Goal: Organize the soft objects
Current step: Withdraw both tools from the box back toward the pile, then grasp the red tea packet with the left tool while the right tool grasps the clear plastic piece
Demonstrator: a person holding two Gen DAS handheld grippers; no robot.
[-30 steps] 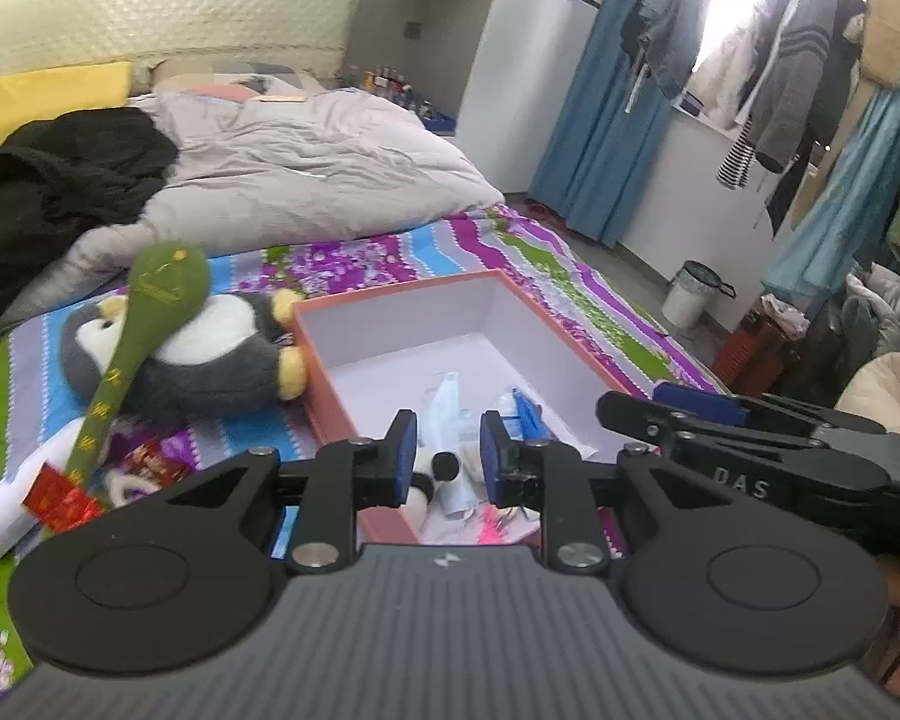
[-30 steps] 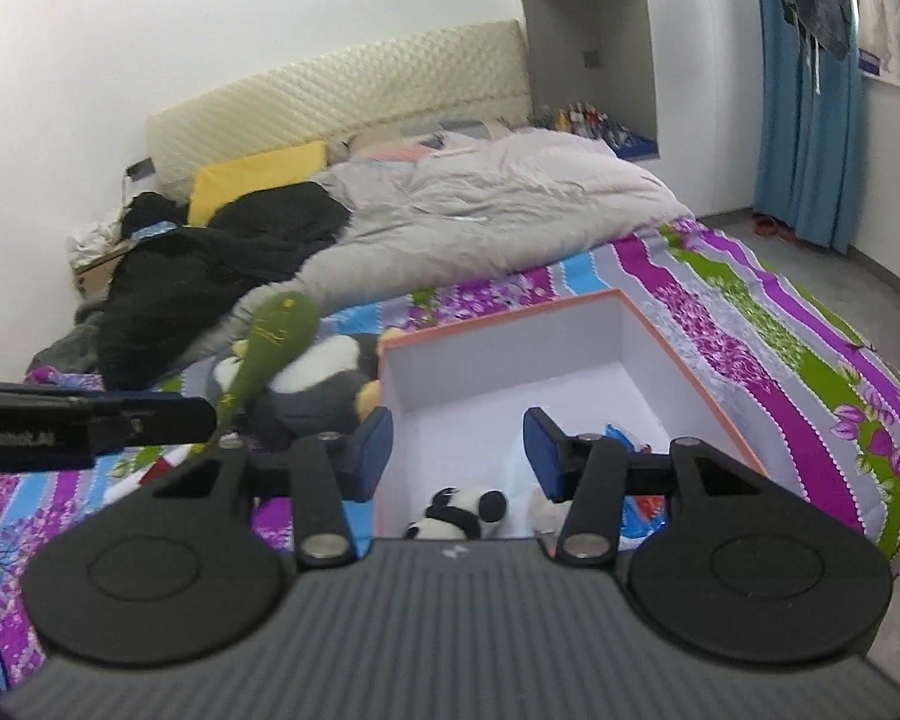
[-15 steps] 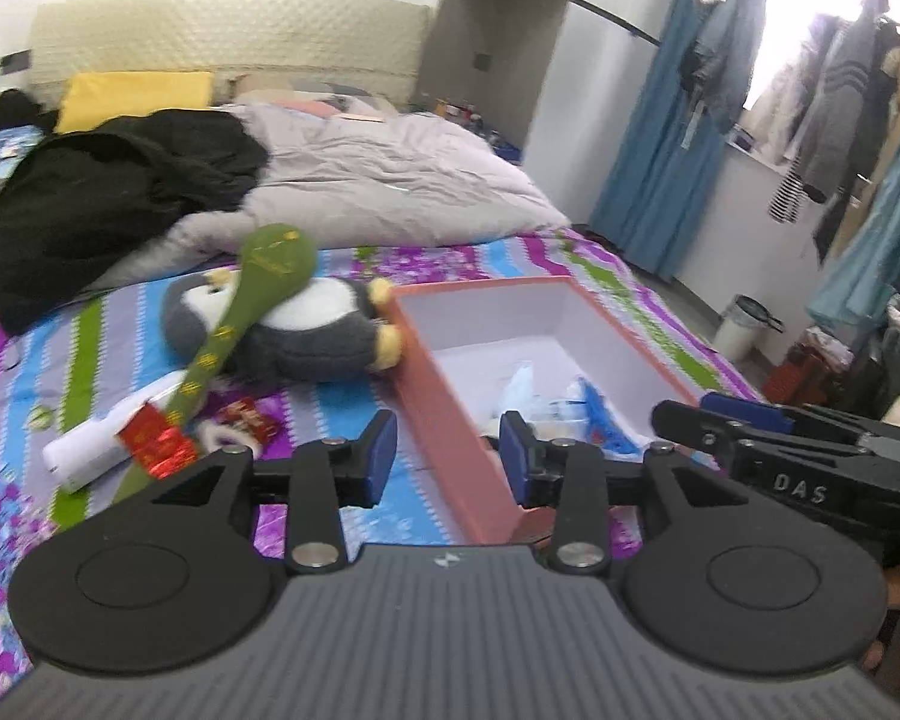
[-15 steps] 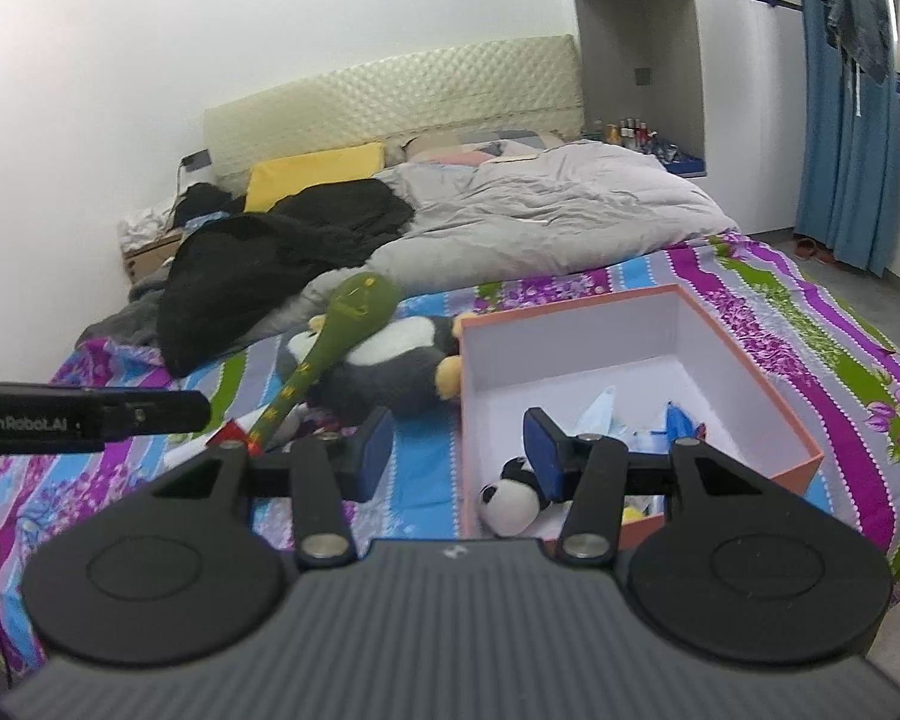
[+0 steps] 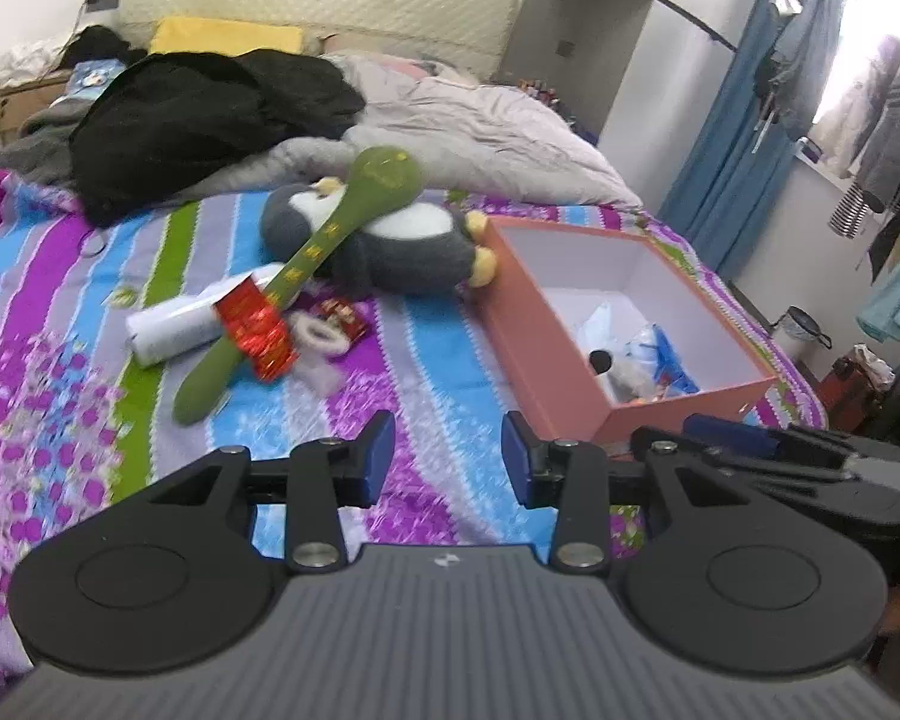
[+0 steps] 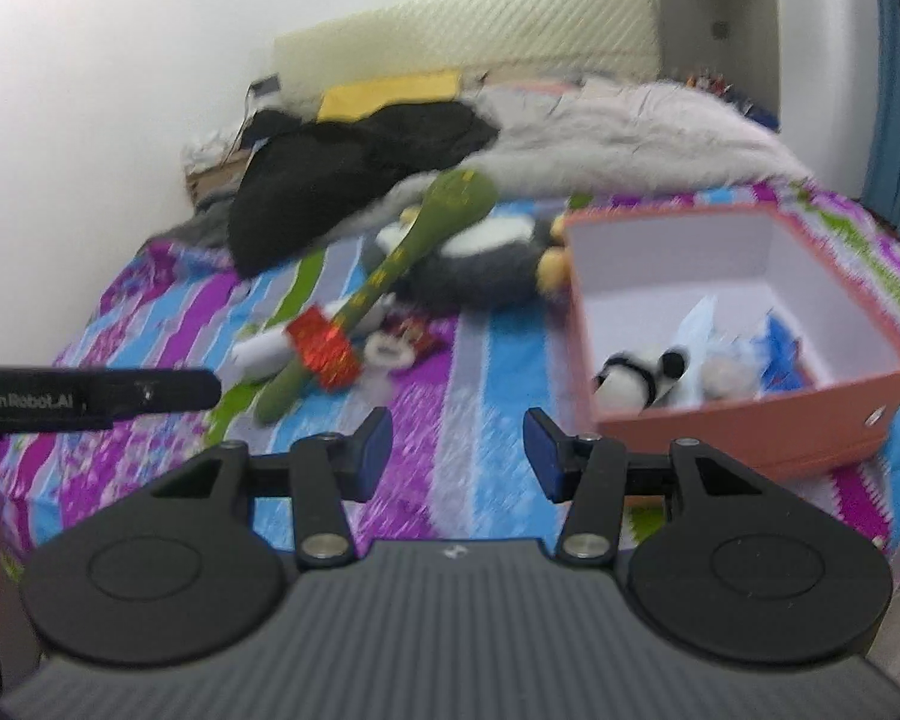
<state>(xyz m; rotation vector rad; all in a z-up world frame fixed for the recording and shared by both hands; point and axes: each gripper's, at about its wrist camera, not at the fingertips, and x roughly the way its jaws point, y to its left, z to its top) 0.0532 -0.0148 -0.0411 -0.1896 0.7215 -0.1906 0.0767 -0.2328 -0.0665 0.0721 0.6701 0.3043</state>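
An open orange box point(image 5: 543, 336) point(image 6: 750, 414) sits on the striped bedspread and holds a small panda plush point(image 6: 636, 378) and blue-white soft items point(image 5: 654, 354). A grey penguin plush point(image 5: 402, 246) point(image 6: 480, 264) lies left of the box. A long green plush spoon point(image 5: 306, 264) point(image 6: 384, 276) lies across the penguin, with a red wrap point(image 5: 255, 327) on its handle. My left gripper point(image 5: 447, 459) is open and empty above the bedspread, short of the toys. My right gripper point(image 6: 456, 447) is open and empty, left of the box's near corner.
A white roll point(image 5: 171, 330) and small red and white bits point(image 5: 336, 324) lie by the spoon handle. A black garment point(image 5: 198, 114), grey duvet point(image 5: 468, 138) and yellow pillow point(image 5: 228, 39) lie at the bed's head. Blue curtains point(image 5: 744, 108) and hung clothes stand at the right.
Both grippers have pulled back and swung left, away from the box. The left gripper's jaws have opened from nearly shut to wide. The toys on the bed have not moved.
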